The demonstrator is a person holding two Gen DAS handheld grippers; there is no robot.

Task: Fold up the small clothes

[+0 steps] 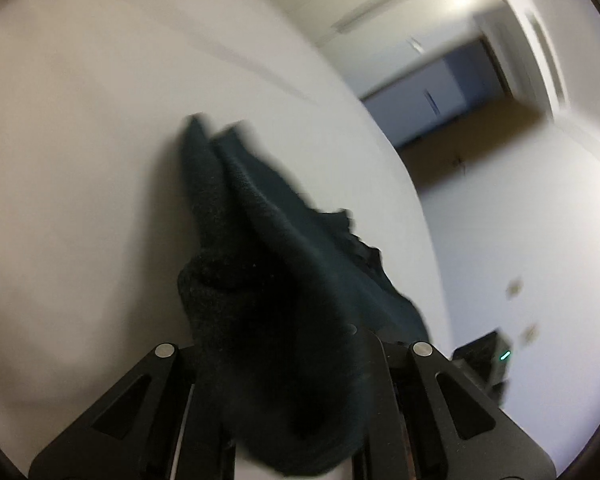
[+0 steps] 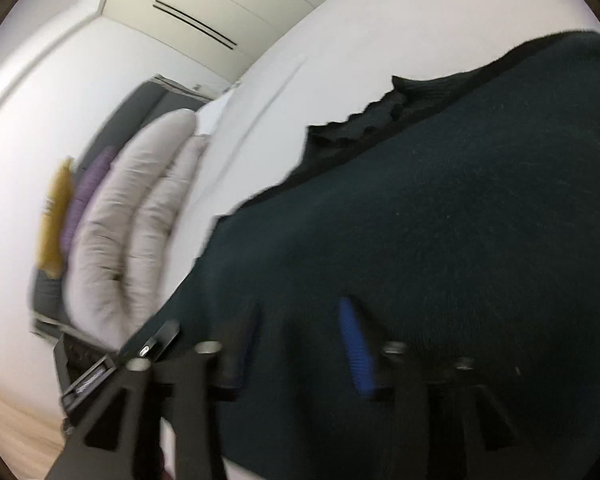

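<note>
The dark green garment (image 1: 260, 240) is seen bunched between the fingers of the left gripper (image 1: 288, 360), which is clenched on it above the white table (image 1: 80, 160). In the right wrist view the same garment (image 2: 440, 220) is draped over the right gripper (image 2: 300, 344), whose blue finger pad (image 2: 356, 344) shows through the cloth; whether those jaws are closed cannot be told. A gloved hand (image 2: 132, 220) is seen at the table edge.

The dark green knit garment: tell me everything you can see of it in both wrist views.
The dark green knit garment is soft, fuzzy fabric, near black in shadow, with a wavy ribbed edge. It is bunched between the left gripper fingers and trails onto the white table. In the right wrist view it spreads broadly over the right gripper, hiding one blue-padded finger partly. Both views are motion-blurred.
</note>
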